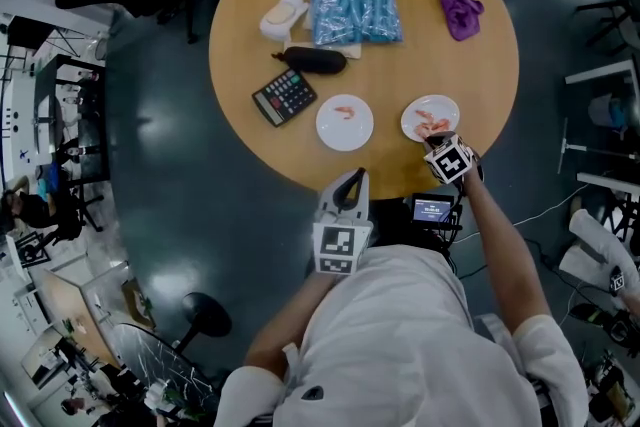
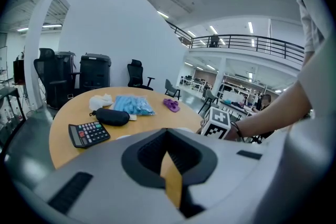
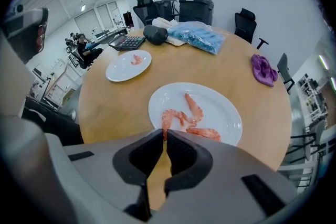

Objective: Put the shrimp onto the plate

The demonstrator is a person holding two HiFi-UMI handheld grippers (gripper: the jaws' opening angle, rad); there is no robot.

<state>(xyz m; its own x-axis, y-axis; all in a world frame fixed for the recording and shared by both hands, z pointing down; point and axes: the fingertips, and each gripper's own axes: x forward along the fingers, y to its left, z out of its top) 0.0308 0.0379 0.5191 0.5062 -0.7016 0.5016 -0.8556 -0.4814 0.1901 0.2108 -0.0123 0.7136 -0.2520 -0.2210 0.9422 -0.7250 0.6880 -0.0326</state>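
- In the right gripper view the near shrimp (image 3: pixel 164 120) runs down between the jaws of the right gripper (image 3: pixel 165 136), so its lower end is out of sight. The jaws also cover the near rim of the plate (image 3: pixel 226 113).
- In the head view the marker cube (image 1: pixel 449 159) hides those jaws and the plate's near edge.
- In the left gripper view the body of the left gripper (image 2: pixel 168 134) blocks the near part of the desk (image 2: pixel 60 113).
- The contents of the blue packets (image 1: pixel 355 10) are too small to tell.

Calculator (image 1: pixel 284 96) left of plate (image 1: pixel 350 135), pouch (image 1: pixel 315 60) behind
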